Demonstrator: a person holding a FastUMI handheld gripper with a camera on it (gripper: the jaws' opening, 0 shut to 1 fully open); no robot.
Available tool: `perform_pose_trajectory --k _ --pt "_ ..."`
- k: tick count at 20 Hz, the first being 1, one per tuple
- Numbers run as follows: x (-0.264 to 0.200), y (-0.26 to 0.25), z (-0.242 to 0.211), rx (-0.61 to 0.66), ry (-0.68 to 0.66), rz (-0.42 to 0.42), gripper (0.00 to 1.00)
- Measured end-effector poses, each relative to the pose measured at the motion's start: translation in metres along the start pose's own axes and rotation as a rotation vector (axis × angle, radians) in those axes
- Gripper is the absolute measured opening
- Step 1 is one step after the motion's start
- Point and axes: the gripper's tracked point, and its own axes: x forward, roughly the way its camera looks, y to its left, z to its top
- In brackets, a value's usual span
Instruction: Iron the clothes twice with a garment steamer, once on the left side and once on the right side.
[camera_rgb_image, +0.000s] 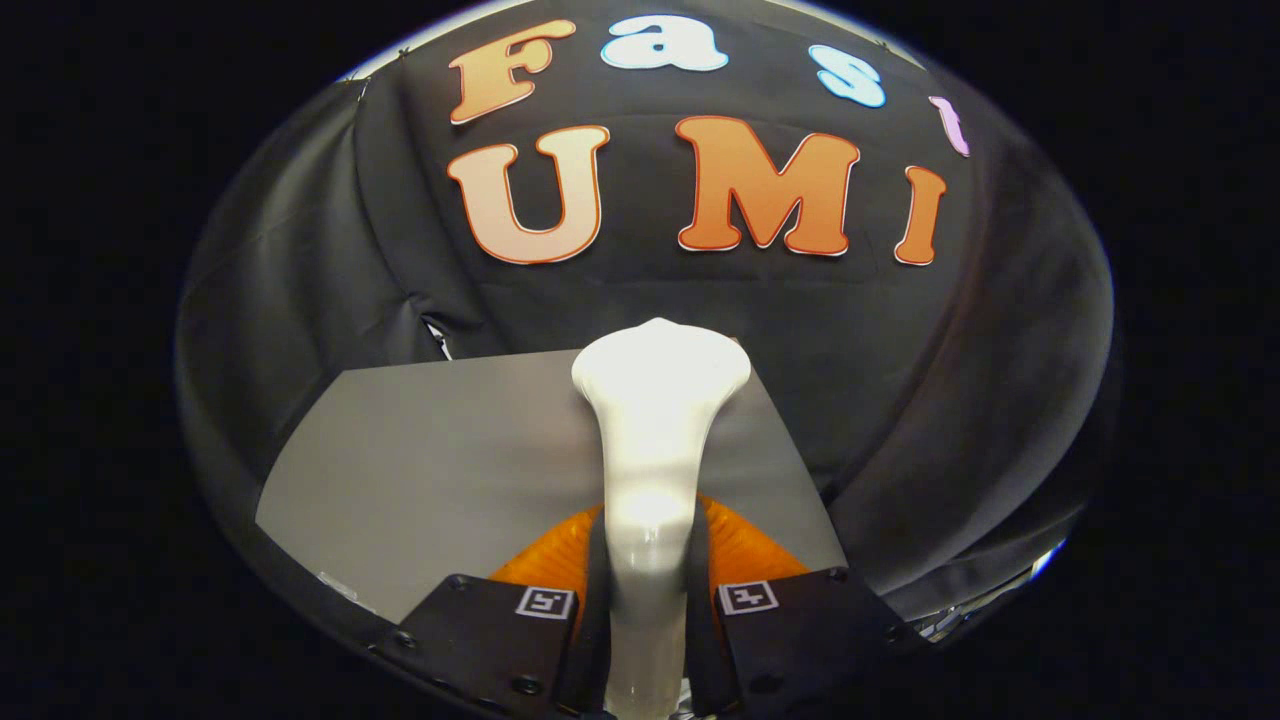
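A white garment steamer (655, 420) rises straight ahead between the two fingers, its narrow handle clamped by them and its wider head flaring out beyond the fingertips. My gripper (647, 560) is shut on that handle, one finger pressing each side. Behind the steamer lies a flat grey surface (440, 470) that reaches from the fingers toward the booth wall. I cannot tell whether this grey surface is cloth or a board. The steamer's head hides the part of it straight ahead.
The black cloth booth wall (300, 290) closes the space behind and on both sides of the grey surface. A small gap in the cloth (437, 338) shows at the grey surface's far left corner.
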Motion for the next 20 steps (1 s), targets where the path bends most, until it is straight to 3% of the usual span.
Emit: perform_pose_trajectory --k 9,20 --pt "-0.091 0.010 0.020 -0.017 -0.154 0.089 0.38" --pt "-0.204 -0.025 0.050 -0.040 -0.338 0.145 0.38"
